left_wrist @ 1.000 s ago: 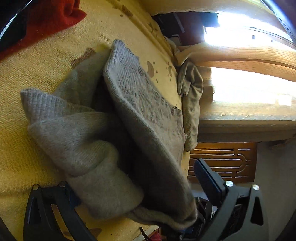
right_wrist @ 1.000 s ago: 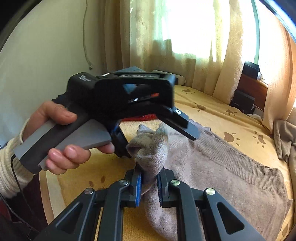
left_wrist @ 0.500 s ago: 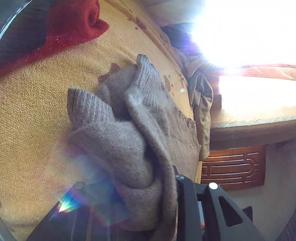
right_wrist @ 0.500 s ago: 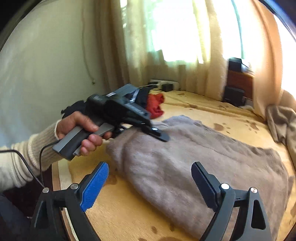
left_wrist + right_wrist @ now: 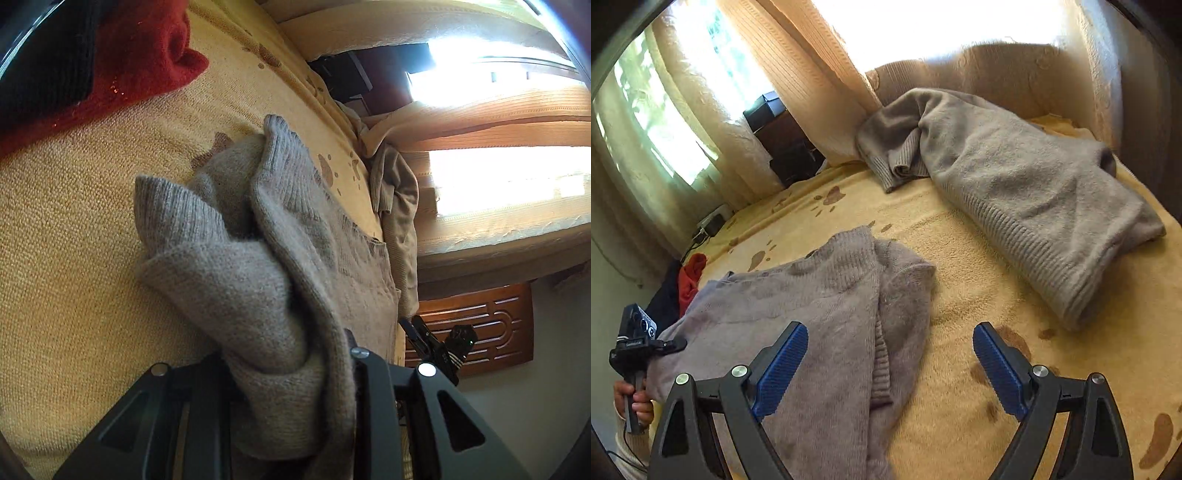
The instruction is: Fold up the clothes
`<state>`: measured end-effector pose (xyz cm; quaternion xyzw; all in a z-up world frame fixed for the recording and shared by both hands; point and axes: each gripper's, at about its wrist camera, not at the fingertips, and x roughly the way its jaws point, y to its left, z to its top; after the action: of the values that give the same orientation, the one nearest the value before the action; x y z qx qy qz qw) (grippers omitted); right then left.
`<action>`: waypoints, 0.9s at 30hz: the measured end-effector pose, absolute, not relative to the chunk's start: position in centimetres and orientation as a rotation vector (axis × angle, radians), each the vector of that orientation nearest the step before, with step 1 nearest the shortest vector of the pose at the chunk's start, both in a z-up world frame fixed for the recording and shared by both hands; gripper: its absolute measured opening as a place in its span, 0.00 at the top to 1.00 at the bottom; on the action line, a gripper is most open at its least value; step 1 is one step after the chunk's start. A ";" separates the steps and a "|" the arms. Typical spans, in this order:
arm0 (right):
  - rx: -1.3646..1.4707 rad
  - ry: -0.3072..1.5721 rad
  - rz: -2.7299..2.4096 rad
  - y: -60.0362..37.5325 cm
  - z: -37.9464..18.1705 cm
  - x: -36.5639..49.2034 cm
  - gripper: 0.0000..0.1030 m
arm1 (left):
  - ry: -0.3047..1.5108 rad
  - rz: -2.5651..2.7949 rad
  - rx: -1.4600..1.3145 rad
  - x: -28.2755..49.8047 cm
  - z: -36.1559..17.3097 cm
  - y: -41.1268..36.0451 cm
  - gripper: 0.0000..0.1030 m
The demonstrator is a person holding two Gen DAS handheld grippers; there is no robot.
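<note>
Second sweater [image 5: 1034, 192] beside curtain [image 5: 798, 74]

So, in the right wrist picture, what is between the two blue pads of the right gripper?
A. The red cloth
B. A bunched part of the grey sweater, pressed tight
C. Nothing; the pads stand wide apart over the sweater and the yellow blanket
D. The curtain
C: the right gripper is open, its blue pads far apart, pressing on nothing, with the grey sweater and the yellow blanket below.
</note>
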<state>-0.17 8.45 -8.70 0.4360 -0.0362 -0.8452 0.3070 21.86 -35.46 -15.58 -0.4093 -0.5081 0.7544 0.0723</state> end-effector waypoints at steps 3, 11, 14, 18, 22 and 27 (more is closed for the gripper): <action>1.182 -0.066 -2.201 7.3 -10.0 -1.4 0.10 | -1.522 2.261 -1.227 22.0 -15.6 -35.6 0.71; 1.149 -0.002 -2.039 5.1 -10.4 0.2 0.24 | -1.507 2.232 -1.241 22.1 -15.9 -35.8 0.71; 1.157 -0.055 -2.035 5.6 -10.5 -0.4 0.29 | -1.503 2.225 -1.248 22.0 -16.0 -35.8 0.71; 1.171 -0.149 -2.038 6.6 -10.7 -1.2 0.34 | -1.498 2.238 -1.249 22.1 -16.0 -35.7 0.70; 1.185 -0.086 -2.064 5.7 -10.5 -1.0 0.34 | -1.459 2.258 -1.247 22.1 -15.9 -35.5 0.67; 1.181 0.043 -2.170 4.6 -10.4 0.0 0.63 | -1.411 2.315 -1.235 20.3 -15.9 -33.4 0.67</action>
<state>-0.01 4.58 -10.41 0.4512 0.0165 -0.8293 0.3293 20.31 -33.43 -15.87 -0.4131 -0.4721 0.7745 0.0811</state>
